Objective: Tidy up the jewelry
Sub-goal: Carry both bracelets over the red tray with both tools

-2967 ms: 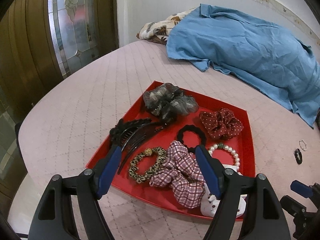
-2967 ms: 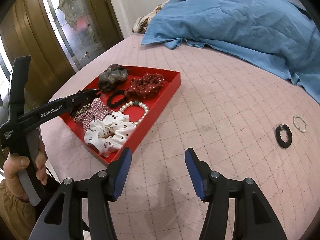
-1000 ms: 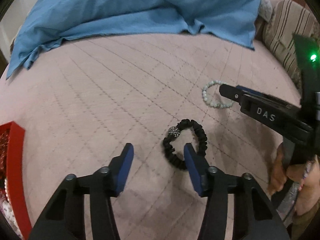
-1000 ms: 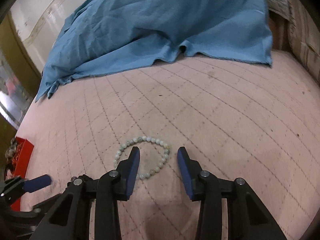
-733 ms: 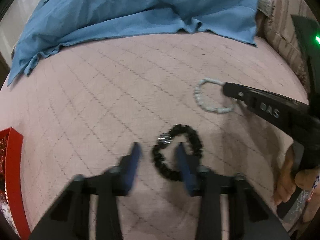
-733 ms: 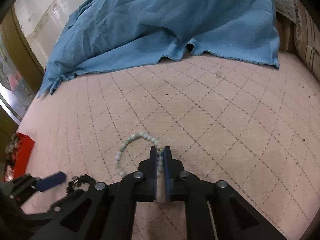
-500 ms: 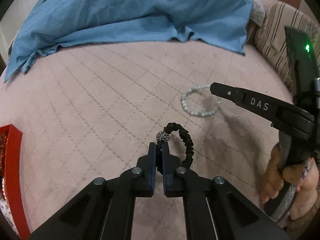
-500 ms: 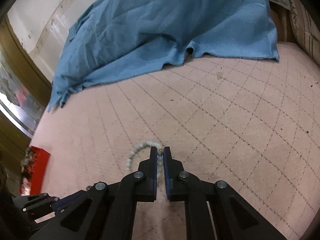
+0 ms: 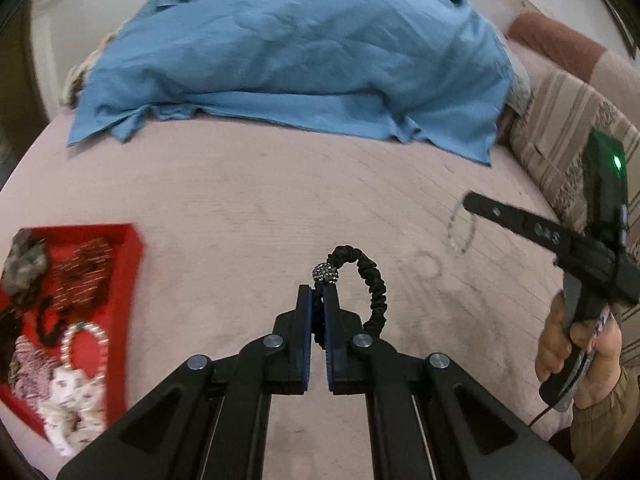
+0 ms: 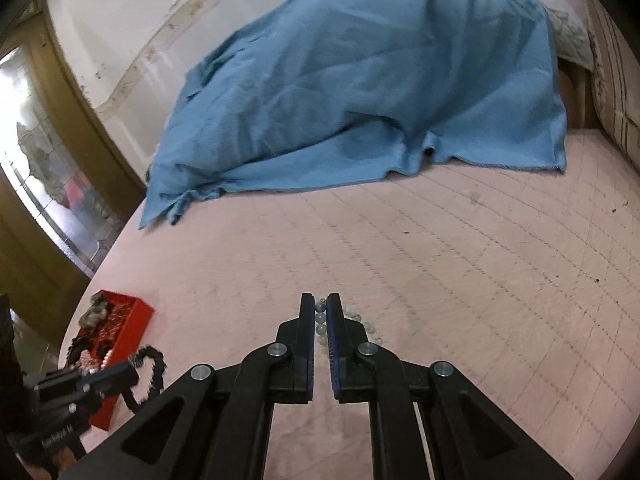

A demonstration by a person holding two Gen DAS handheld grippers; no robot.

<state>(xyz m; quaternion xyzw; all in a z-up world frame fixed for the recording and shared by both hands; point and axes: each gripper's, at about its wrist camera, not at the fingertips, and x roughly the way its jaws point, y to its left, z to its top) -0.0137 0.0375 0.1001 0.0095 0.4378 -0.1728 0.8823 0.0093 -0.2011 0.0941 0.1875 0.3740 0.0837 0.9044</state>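
My left gripper (image 9: 317, 294) is shut on a black ruffled bracelet (image 9: 374, 280) with a sparkly bead, which arches up and right of the pads, lifted off the pink quilted bed. My right gripper (image 10: 320, 304) is shut on a pale green bead bracelet (image 10: 320, 326); its beads show between and right of the pads. In the left wrist view the right gripper (image 9: 470, 202) reaches in from the right with the pale bracelet (image 9: 460, 232) dangling blurred. The right wrist view shows the left gripper (image 10: 128, 370) at lower left with the black bracelet (image 10: 154, 364). The red tray (image 9: 130, 264) lies at the left.
The red tray (image 10: 140, 320) holds scrunchies and a pearl bracelet (image 9: 84, 340). A blue cloth (image 9: 296, 48) is heaped across the far side of the bed. A striped cushion (image 9: 560, 136) sits at the right. A person's hand (image 9: 576, 344) grips the right tool's handle.
Both grippers closed on their bracelets, the left on the black one and the right on the pale one, then lifted them off the bed. The left view has swung toward the tray.
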